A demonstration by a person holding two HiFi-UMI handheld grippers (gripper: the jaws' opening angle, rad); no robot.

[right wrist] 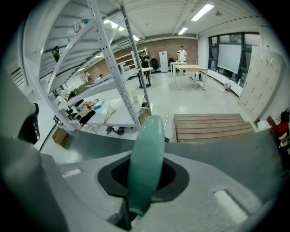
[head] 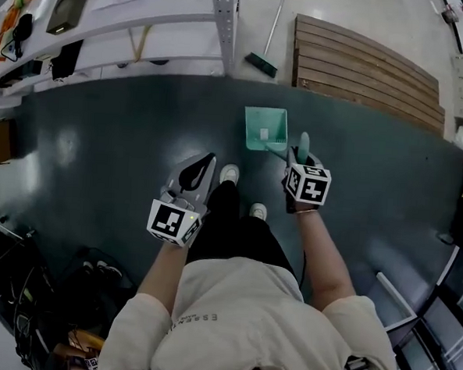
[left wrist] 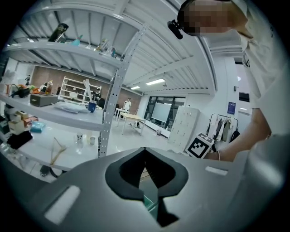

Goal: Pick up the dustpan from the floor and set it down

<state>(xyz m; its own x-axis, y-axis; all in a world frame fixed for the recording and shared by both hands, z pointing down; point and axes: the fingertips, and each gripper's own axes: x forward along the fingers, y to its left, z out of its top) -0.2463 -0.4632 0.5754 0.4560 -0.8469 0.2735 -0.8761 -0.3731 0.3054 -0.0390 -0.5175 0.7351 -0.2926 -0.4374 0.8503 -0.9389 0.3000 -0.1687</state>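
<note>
Right gripper (head: 302, 155) fingers pinch the dustpan (head: 266, 128) handle, open floor (head: 102, 129) around; left gripper (head: 208, 162) fingers pressed together.

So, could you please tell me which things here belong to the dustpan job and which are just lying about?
In the job:
- dustpan, teal, its handle clamped in the right gripper
- dark floor, where it gets set down

Just lying about:
- broom
- wooden platform
- shelving rack with its clutter
- left gripper, shut and empty
</note>
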